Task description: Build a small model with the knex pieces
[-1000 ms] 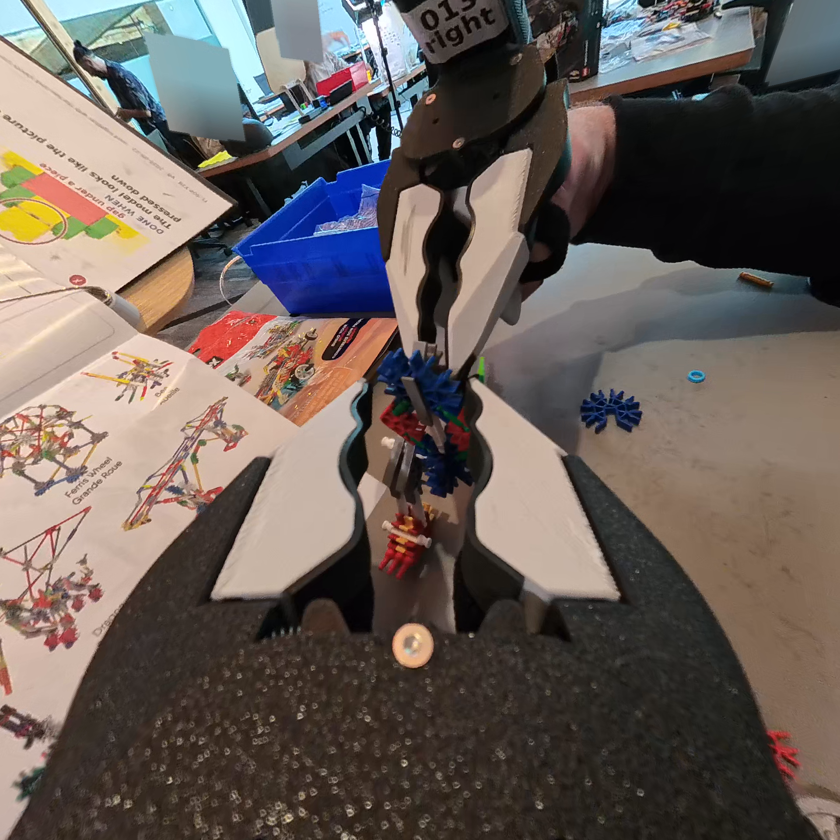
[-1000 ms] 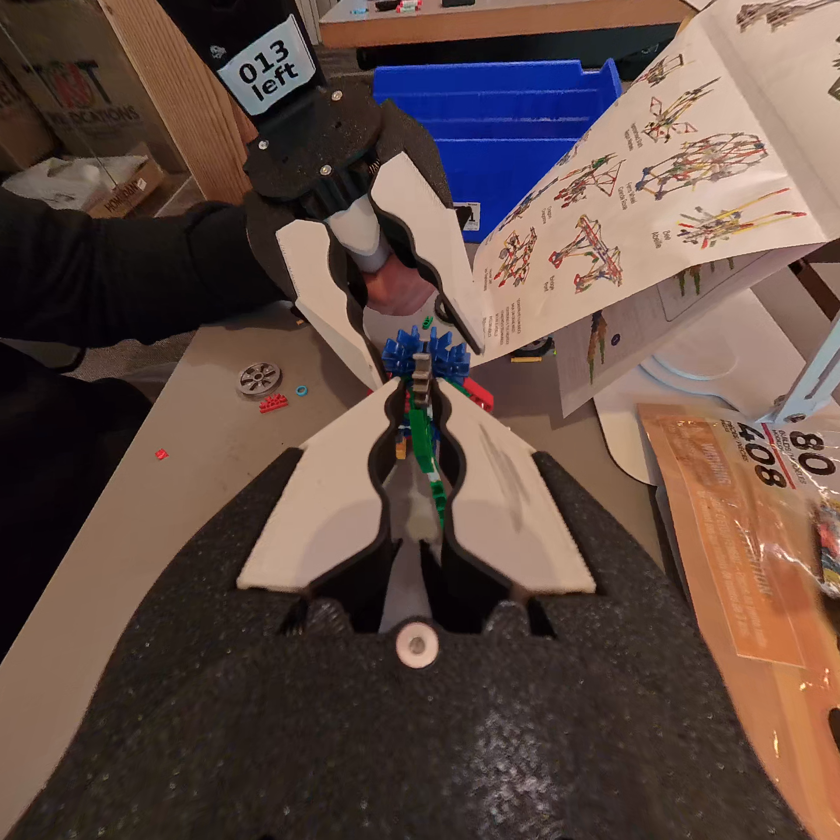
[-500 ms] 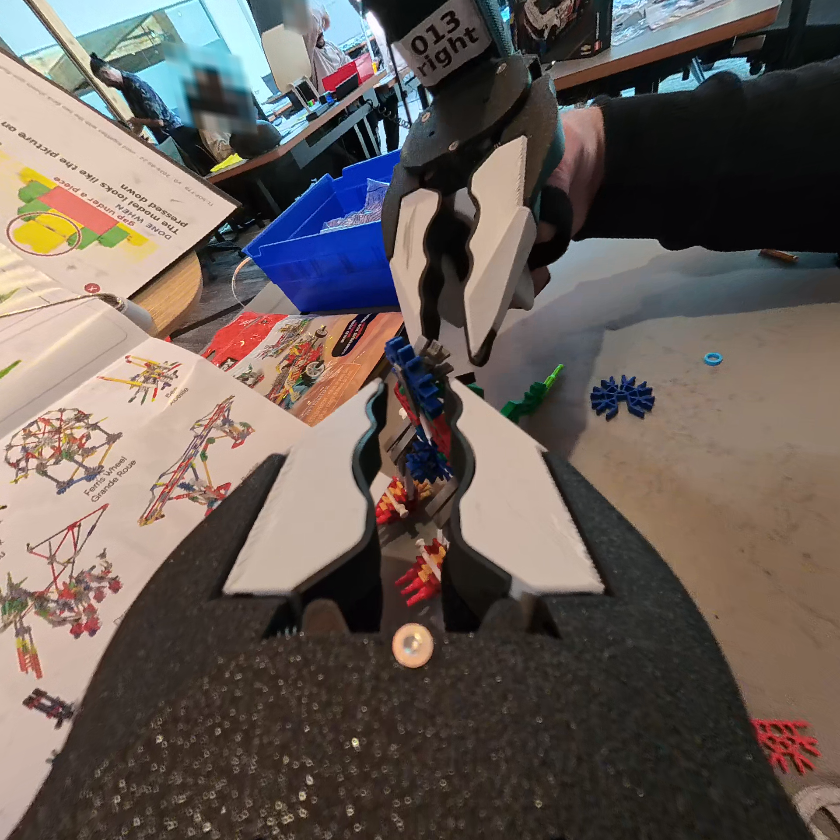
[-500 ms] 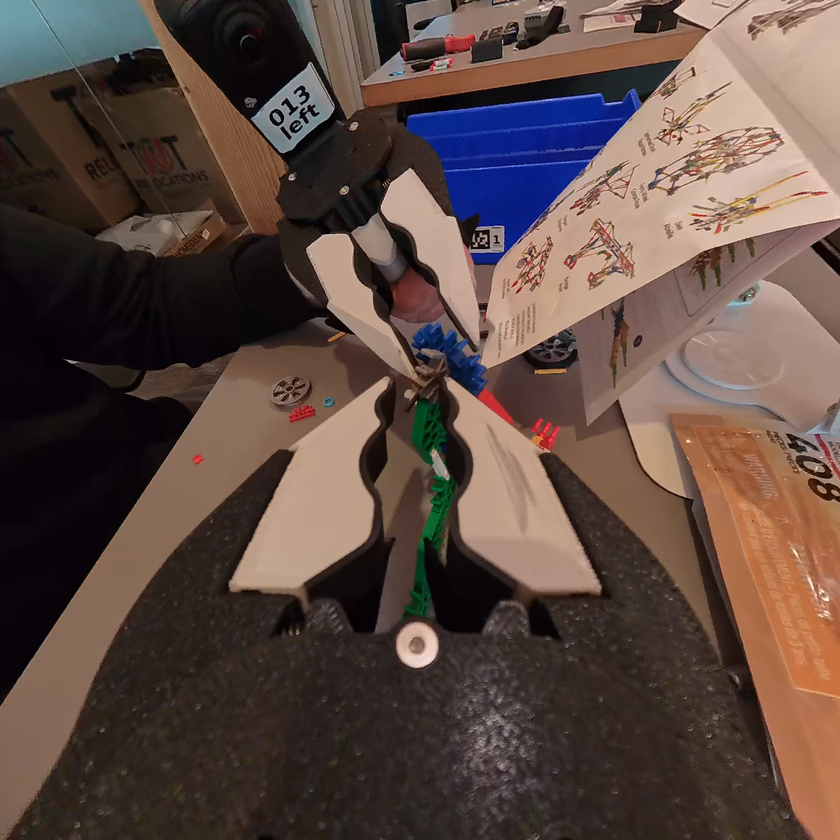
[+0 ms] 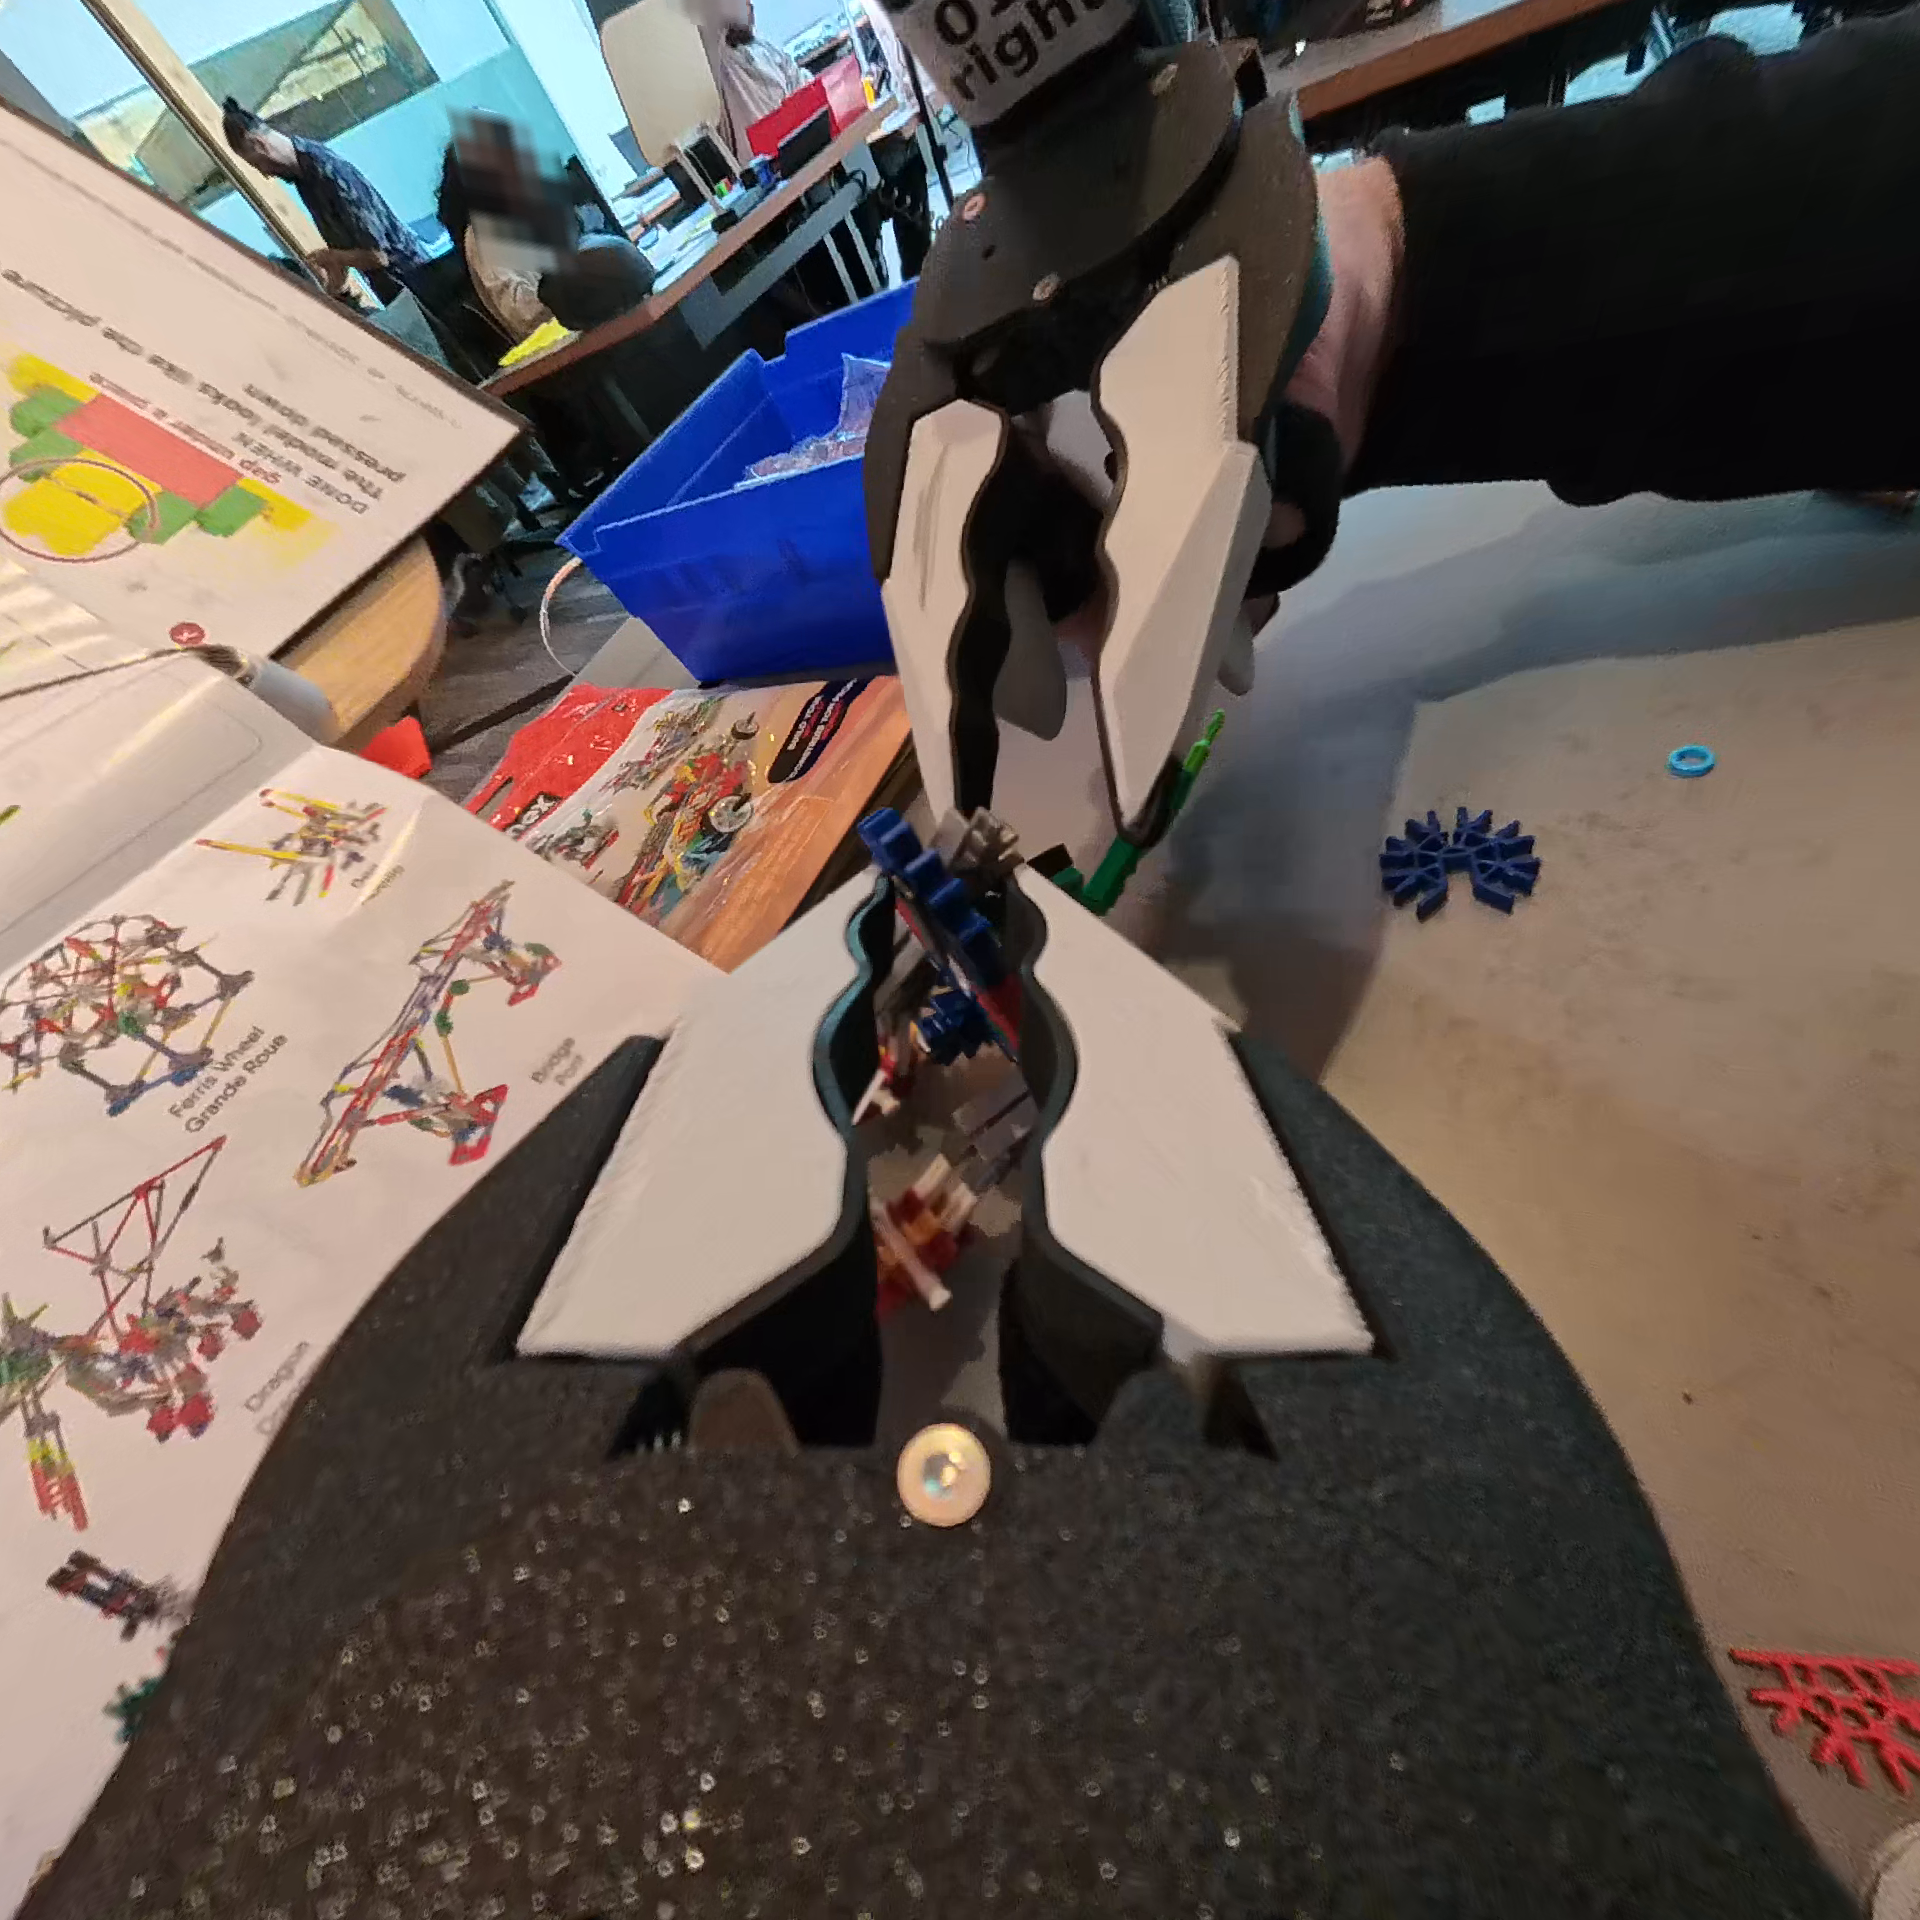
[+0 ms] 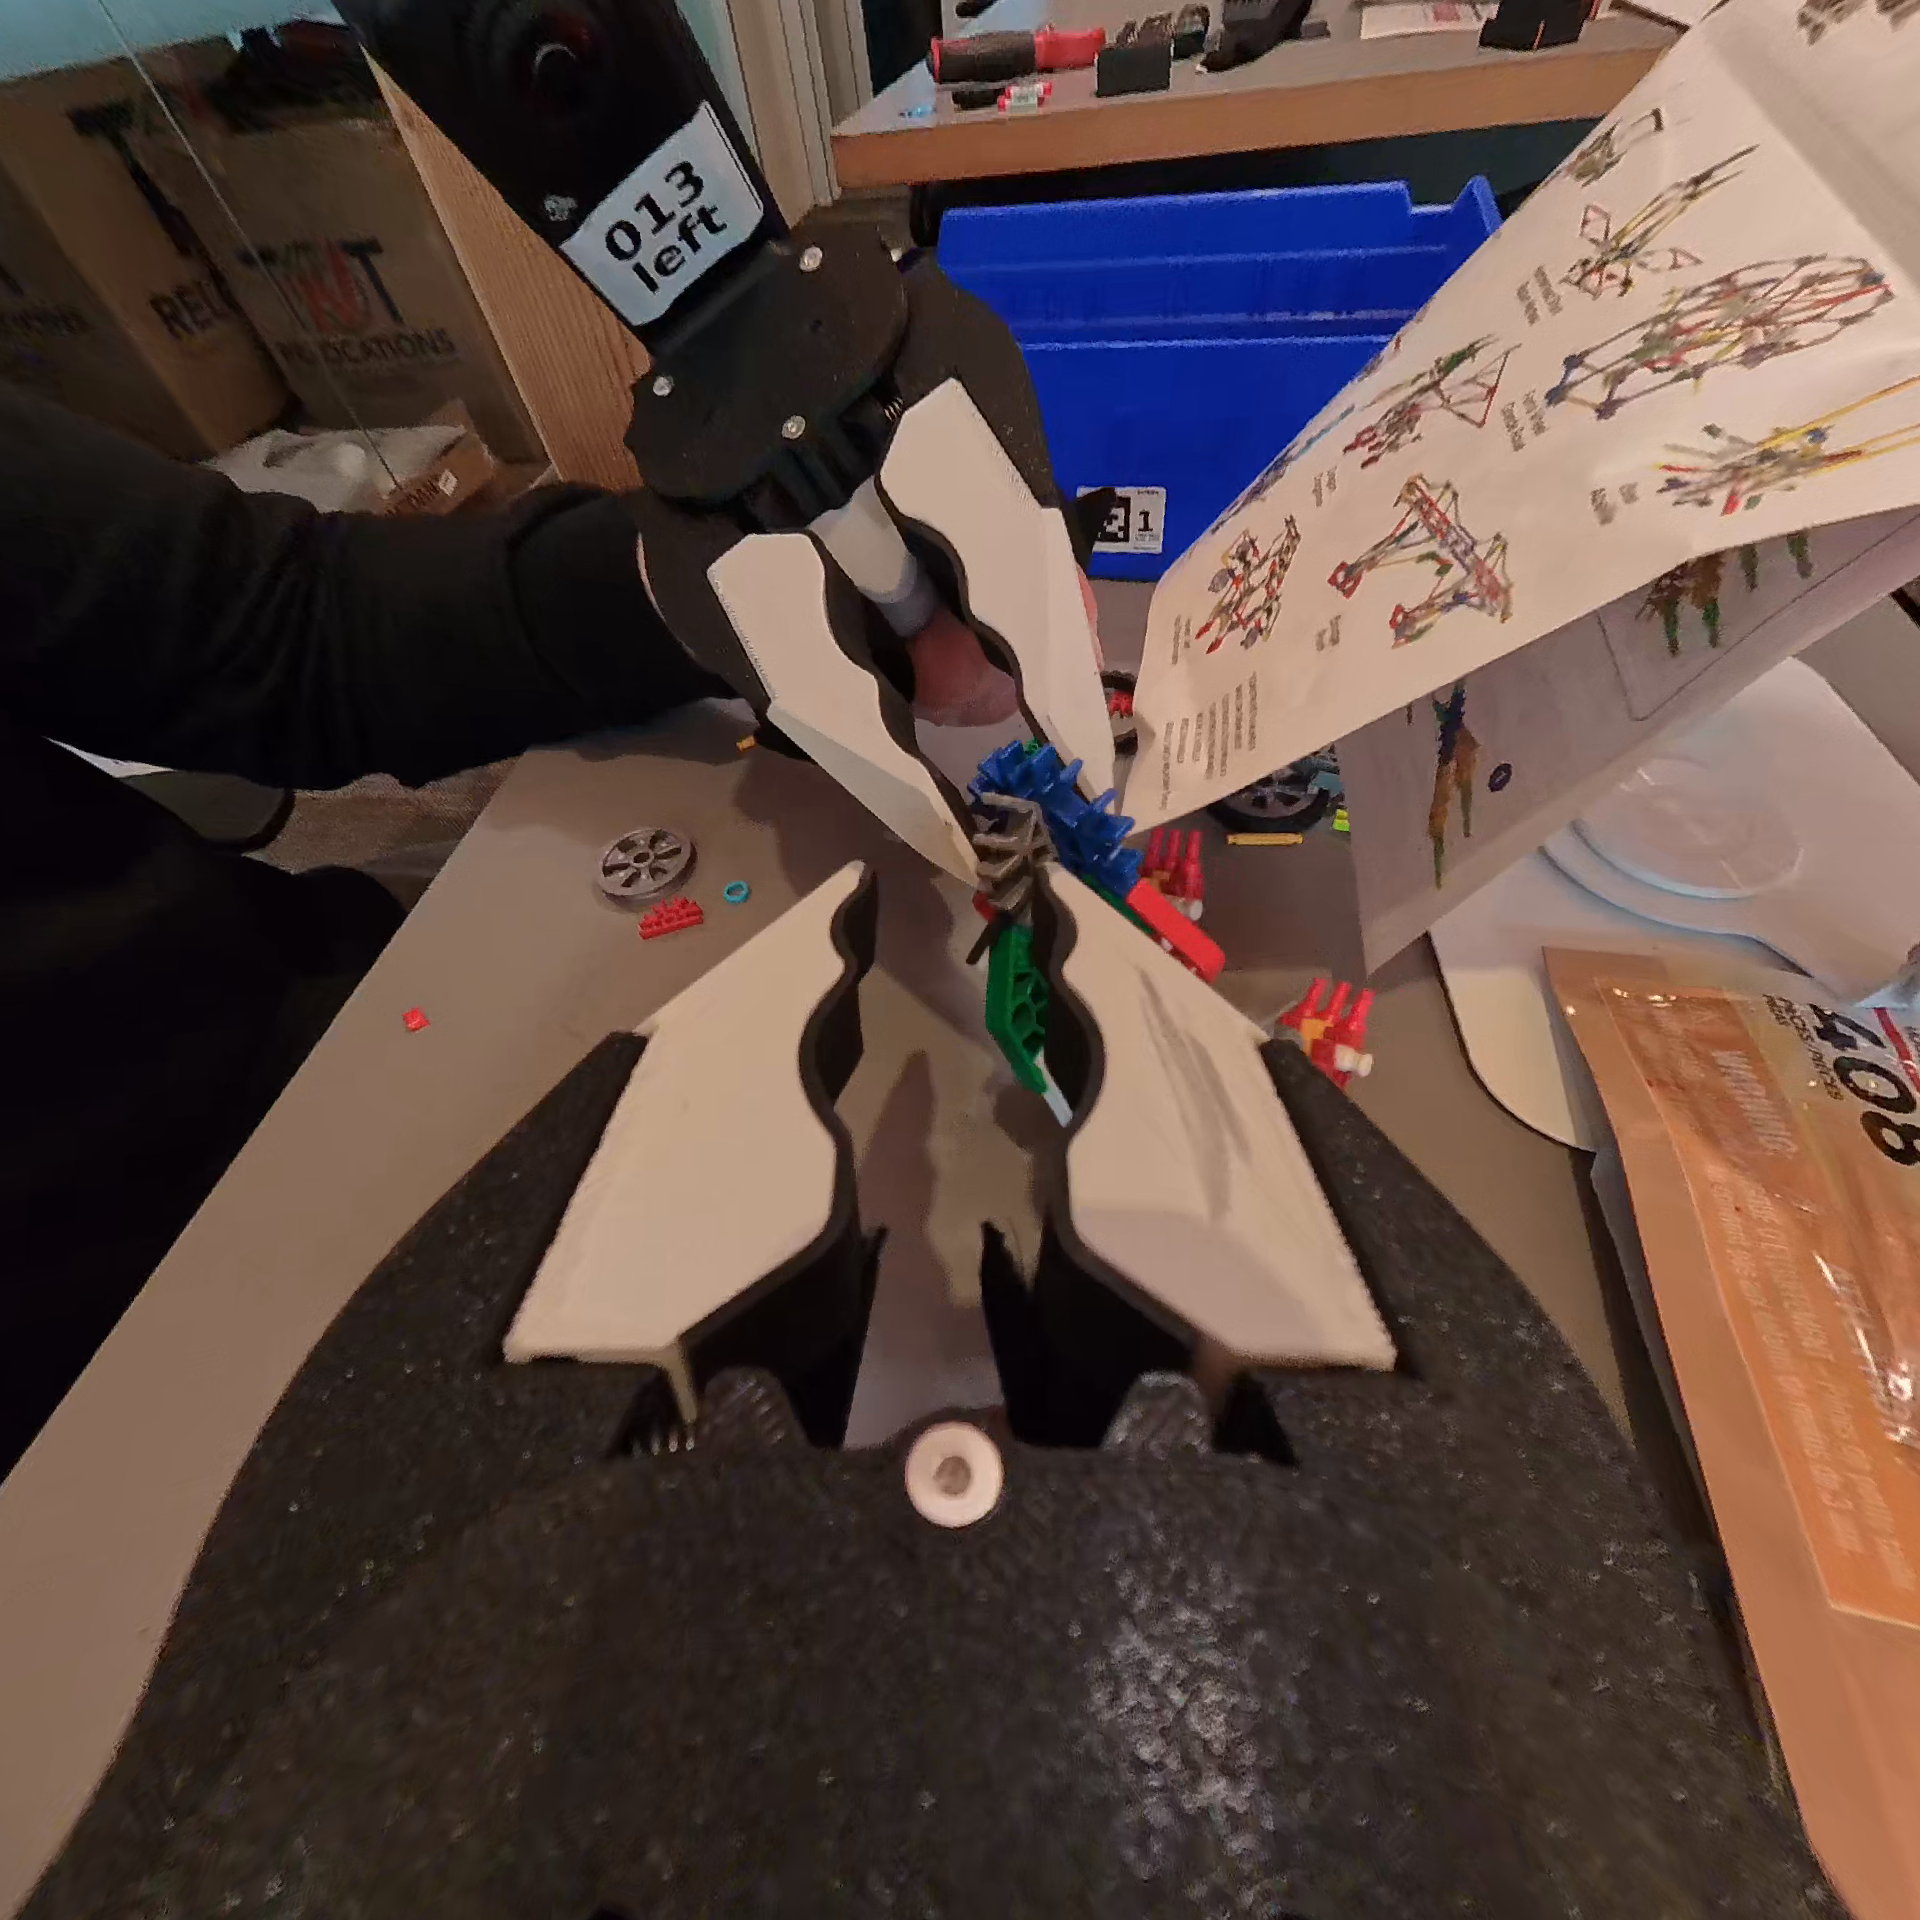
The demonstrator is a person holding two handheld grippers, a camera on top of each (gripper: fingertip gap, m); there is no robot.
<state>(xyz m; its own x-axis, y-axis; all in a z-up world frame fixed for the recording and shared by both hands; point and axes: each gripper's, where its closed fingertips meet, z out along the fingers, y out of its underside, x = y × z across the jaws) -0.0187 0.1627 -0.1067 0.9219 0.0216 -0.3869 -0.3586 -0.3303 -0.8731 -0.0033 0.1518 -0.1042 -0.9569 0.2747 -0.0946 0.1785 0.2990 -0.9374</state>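
While clamped in left tongs (image 5: pixel 951 883), toy assembly (image 5: pixel 940 997) lengthwise along fingers (image 5: pixel 727 1122).

Blue bin (image 5: pixel 727 582), instruction sheet (image 5: pixel 260 1039), grey wheel (image 6: pixel 646 860), table (image 5: pixel 1662 1143).

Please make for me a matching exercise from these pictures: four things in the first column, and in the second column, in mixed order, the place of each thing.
Things:
1. blue bin
2. grey wheel
3. loose blue star piece
4. green piece

Places:
A. lying alone on the bare table, to the right of both grippers in the left wrist view
B. between the fingers of the right gripper
C. at the far edge of the table, behind the left gripper
D. flat on the table beside a small red piece and a small blue ring

Pairs: 1-C, 2-D, 3-A, 4-B
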